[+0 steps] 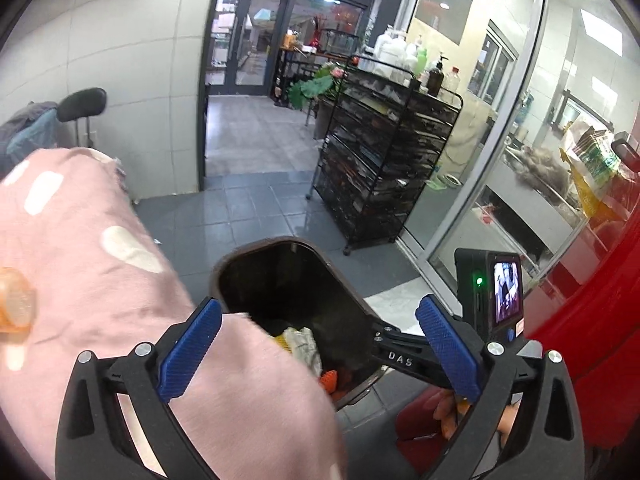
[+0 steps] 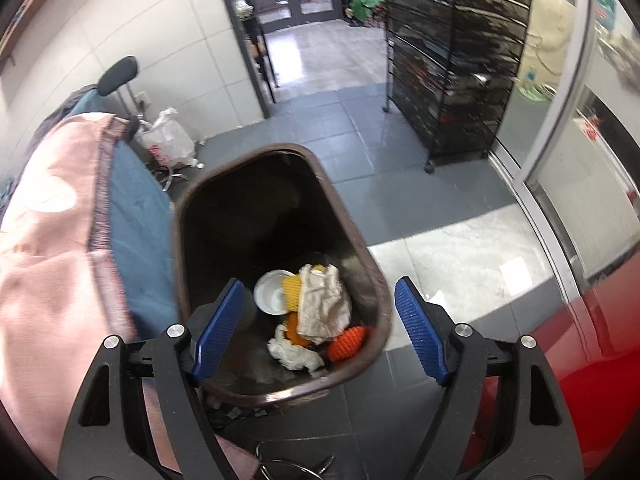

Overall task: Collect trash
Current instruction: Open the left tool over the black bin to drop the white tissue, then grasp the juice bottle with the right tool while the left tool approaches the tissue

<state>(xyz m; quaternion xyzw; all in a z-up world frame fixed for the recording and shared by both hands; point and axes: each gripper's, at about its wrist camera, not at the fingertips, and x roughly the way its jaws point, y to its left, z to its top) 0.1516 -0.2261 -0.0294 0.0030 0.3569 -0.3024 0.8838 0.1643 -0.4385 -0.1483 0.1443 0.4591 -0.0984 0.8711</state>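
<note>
A dark brown trash bin [image 2: 362, 240] stands on the tiled floor and shows in both views [image 1: 340, 280]. Inside it lie a crumpled beige paper [image 2: 324, 304], a white lid [image 2: 270, 292], yellow foam netting [image 2: 291, 286], an orange foam net [image 2: 348, 342] and a white tissue [image 2: 290, 350]. My right gripper [image 2: 320, 332] is open and empty, directly above the bin's near part. My left gripper [image 1: 320, 352] is open and empty, above the bin's near rim, with a pink cloth under its left finger. The right gripper's body and screen [image 1: 492, 296] show in the left wrist view.
A pink blanket [image 1: 80, 260] over a blue cushion [image 2: 136, 208] lies left of the bin. A black wire rack [image 2: 456, 60] stands ahead on the right by a glass partition [image 1: 500, 140]. A red surface [image 2: 580, 340] is at right. A white plastic bag [image 2: 168, 140] sits by the wall.
</note>
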